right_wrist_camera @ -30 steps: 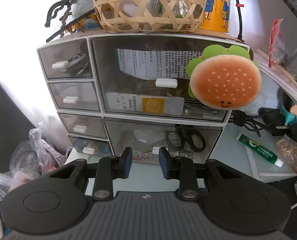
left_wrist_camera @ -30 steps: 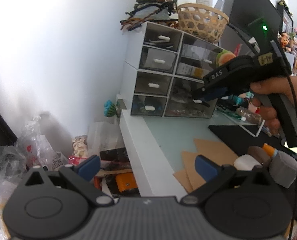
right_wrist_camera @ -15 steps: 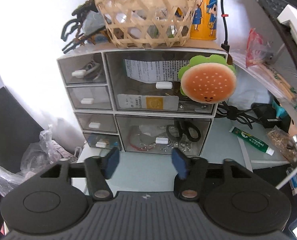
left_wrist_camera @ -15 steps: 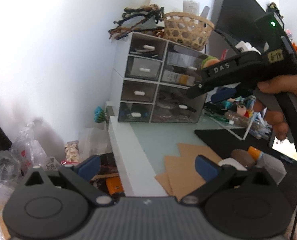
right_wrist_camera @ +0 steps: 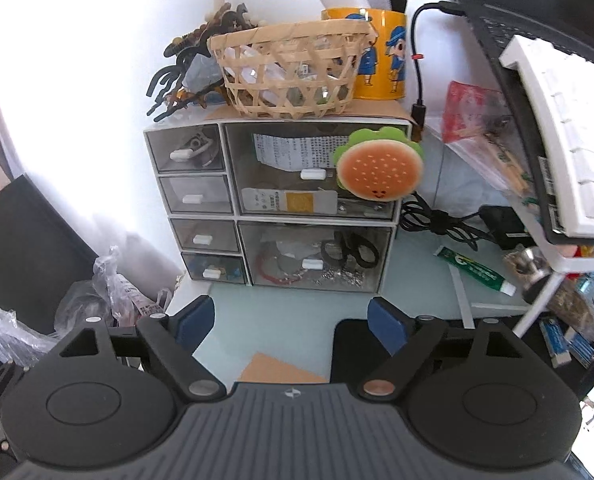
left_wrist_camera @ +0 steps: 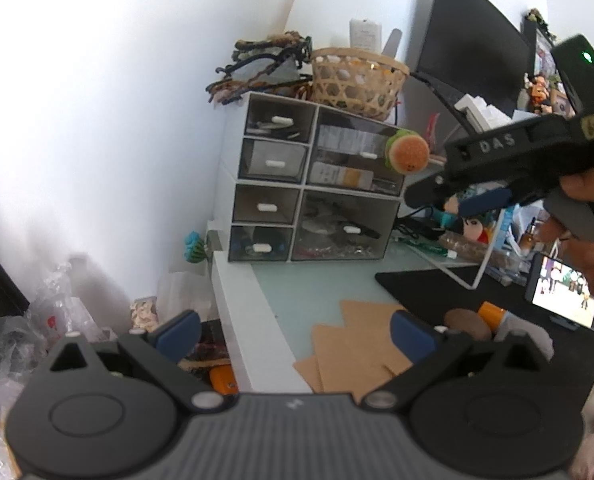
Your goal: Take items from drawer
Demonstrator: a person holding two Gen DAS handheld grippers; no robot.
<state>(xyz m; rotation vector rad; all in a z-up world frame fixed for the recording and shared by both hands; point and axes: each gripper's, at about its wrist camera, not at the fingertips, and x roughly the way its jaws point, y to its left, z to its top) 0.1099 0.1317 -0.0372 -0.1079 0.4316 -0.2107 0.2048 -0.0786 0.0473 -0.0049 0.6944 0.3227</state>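
Both tools, left (left_wrist_camera: 293, 330) and right (right_wrist_camera: 291, 320), are hovering wide open facing the drawer unit (right_wrist_camera: 273, 204); "DAS" is showing on the right one.

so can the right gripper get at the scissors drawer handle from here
Probably yes: the right gripper is open and faces the handle, with only bare desk between them. The drawer is shut, so it must pull first.

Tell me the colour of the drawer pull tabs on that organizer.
White, on every drawer handle of the grey-fronted drawer organizer; clearest in the right wrist view.
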